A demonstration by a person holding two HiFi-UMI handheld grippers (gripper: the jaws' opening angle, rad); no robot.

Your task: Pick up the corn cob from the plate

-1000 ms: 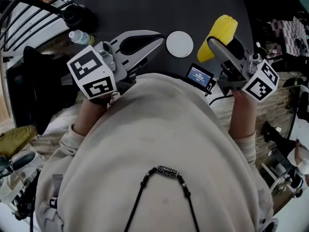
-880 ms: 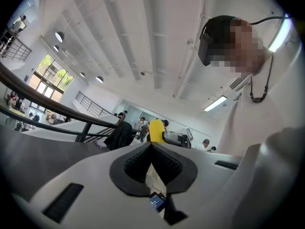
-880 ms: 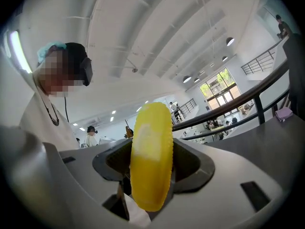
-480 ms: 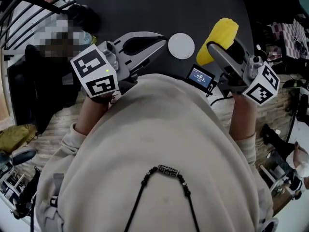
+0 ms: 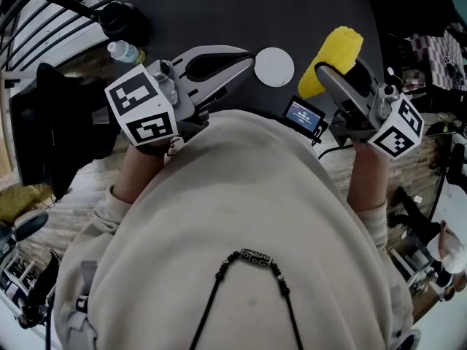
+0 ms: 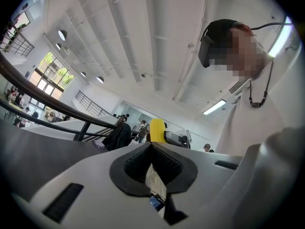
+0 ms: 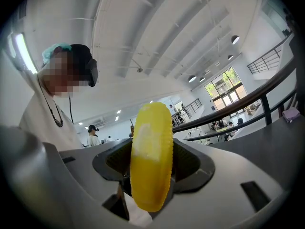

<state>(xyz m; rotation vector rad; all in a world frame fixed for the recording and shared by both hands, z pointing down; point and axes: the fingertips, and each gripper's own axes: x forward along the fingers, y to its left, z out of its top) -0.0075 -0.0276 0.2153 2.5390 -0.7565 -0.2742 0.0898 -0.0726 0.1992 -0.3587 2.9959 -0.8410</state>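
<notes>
Corn cob lifted clear of its plate, clamped in the right gripper.

The jaws press the yellow cob from both sides and hold it over the dark table, just right of the round white plate. The left gripper has its jaws closed tip to tip with nothing between them. Around them is a tall hall — a white beamed ceiling, hanging lamps, large windows and a dark railing.

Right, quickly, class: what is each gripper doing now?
Left gripper: closed, empty.
Right gripper: closed on the corn cob.
</notes>
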